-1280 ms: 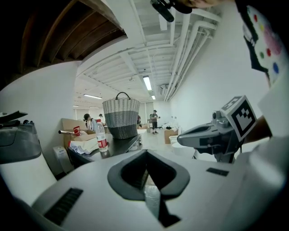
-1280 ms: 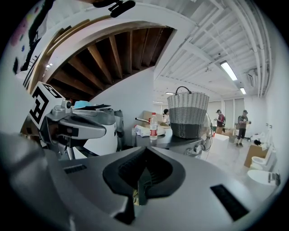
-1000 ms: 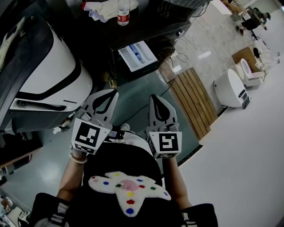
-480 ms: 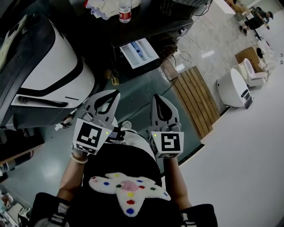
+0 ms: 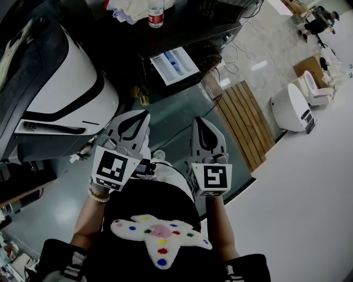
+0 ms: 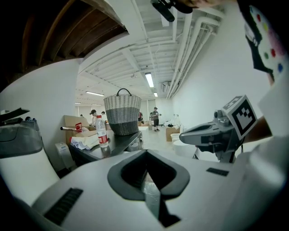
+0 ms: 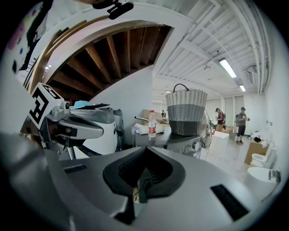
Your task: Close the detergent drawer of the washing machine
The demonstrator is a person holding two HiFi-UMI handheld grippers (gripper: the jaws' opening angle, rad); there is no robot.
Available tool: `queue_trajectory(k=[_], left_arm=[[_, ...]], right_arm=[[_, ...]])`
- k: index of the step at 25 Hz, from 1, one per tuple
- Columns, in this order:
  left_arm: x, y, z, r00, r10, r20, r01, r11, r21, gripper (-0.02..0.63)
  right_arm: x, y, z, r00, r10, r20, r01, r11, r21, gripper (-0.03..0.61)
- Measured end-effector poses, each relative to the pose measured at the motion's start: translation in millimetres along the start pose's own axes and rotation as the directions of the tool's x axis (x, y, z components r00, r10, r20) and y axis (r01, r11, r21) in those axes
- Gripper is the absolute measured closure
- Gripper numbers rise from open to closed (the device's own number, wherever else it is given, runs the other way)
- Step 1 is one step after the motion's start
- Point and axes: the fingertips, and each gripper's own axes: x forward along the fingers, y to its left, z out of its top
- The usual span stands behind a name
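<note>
The washing machine (image 5: pixel 182 38) stands dark at the top of the head view. Its white detergent drawer (image 5: pixel 174 65), with blue inserts, is pulled out toward me. My left gripper (image 5: pixel 142 114) and right gripper (image 5: pixel 200 119) hang side by side in front of my body, well short of the drawer. Both have their jaws together with nothing between them. The left gripper view looks past its shut jaws (image 6: pixel 146 153) at the machine's dark top (image 6: pixel 115 144). In the right gripper view the shut jaws (image 7: pixel 144 151) point at the machine's front with its knob (image 7: pixel 196 145).
A water bottle (image 5: pixel 156 14), cloths (image 5: pixel 127 10) and a wicker basket (image 7: pixel 186 112) sit on the machine's top. A large white and black appliance (image 5: pixel 71 88) stands at left. A wooden slat platform (image 5: pixel 242 124) and a white toilet (image 5: pixel 289 107) lie at right. People stand far off.
The head view has shifted a little, so the drawer sits slightly further right in the frame. Both grippers stay shut and almost in place.
</note>
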Motion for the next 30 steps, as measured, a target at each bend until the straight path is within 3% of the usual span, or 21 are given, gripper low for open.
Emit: queue_trajectory(k=[10,13,16,25,30], left_arm=[[12,7,-6,1.0,0.004,-0.001,-0.004,0.999,-0.052,0.601],[18,7,-9,1.0,-0.006,-0.003,0.006,0.998,-0.07,0.581],[23,7,-12,1.0,-0.017,-0.011,0.016,0.996,-0.082,0.518],[45,11,-31,0.998,-0.038,-0.05,0.033,0.996,-0.086,0.499],[60,17,-41,0.997,-0.035,-0.074,0.028,0.996,-0.086,0.494]], right_arm=[[7,-10,-4,0.999,-0.038,-0.016,0.038,0.999,0.017,0.574],[10,-9,-4,1.0,-0.016,0.014,0.015,1.0,0.028,0.574],[14,-6,-8,1.0,0.009,-0.009,-0.009,0.999,0.039,0.528],[34,-13,-20,0.999,0.032,-0.02,-0.031,0.999,0.027,0.448],[53,-23,-35,0.998,0.03,-0.06,-0.029,0.999,0.015,0.442]])
